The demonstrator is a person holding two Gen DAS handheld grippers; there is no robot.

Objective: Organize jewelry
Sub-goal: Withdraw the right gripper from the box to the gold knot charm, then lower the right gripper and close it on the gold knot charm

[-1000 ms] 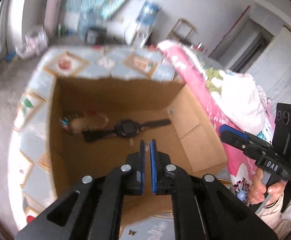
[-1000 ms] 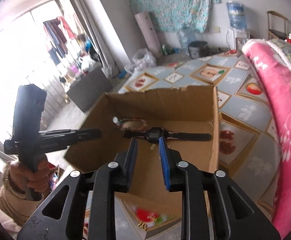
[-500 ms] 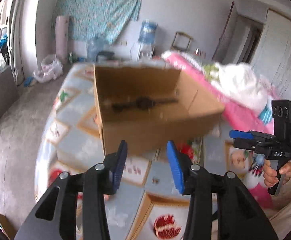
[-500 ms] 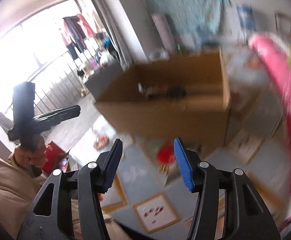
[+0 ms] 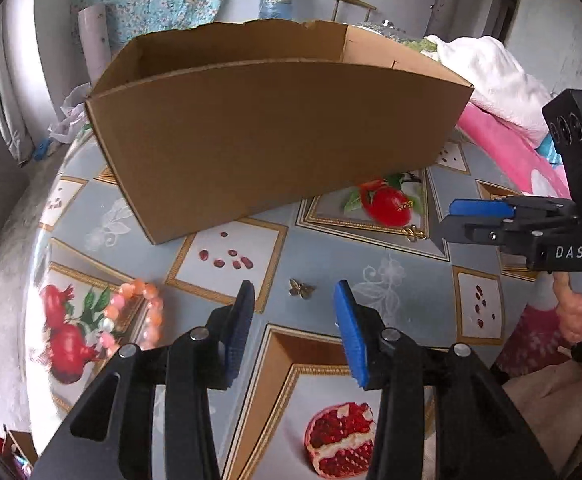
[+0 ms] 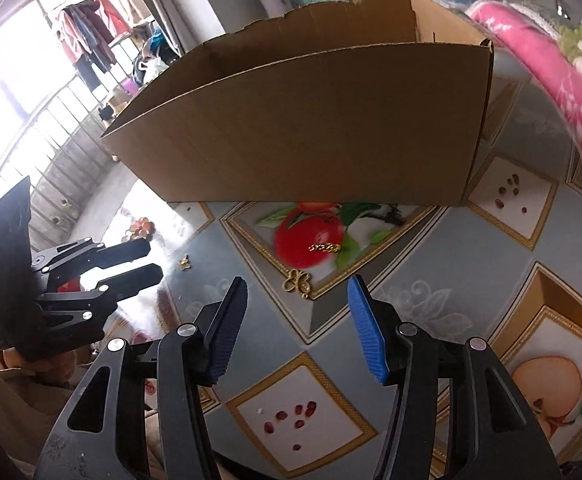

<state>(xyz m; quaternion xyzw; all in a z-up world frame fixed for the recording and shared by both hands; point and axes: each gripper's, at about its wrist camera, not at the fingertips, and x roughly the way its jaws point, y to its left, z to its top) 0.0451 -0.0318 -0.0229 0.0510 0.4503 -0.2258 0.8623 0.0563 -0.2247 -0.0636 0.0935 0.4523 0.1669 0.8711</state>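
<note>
A cardboard box (image 5: 275, 128) stands on the fruit-print table; its inside is hidden from both views. My left gripper (image 5: 293, 332) is open and empty, low over the table, with a small gold butterfly charm (image 5: 301, 289) just ahead between its fingers. A pink and orange bead bracelet (image 5: 141, 312) lies to its left. My right gripper (image 6: 297, 324) is open and empty. A gold butterfly brooch (image 6: 297, 282) lies just ahead of it, and a gold chain piece (image 6: 323, 247) lies beyond on the printed apple. The right gripper also shows in the left wrist view (image 5: 479, 220).
The table (image 5: 331, 248) has a glossy fruit-print cloth. A pink blanket (image 6: 551, 40) and white cloth (image 5: 487, 76) lie on the right. The left gripper shows in the right wrist view (image 6: 131, 264), near the table's left edge. A window with railing is far left.
Both grippers have pulled back from over the box down to table level in front of it. Both have opened wide. The watch and bracelet in the box are now out of sight.
</note>
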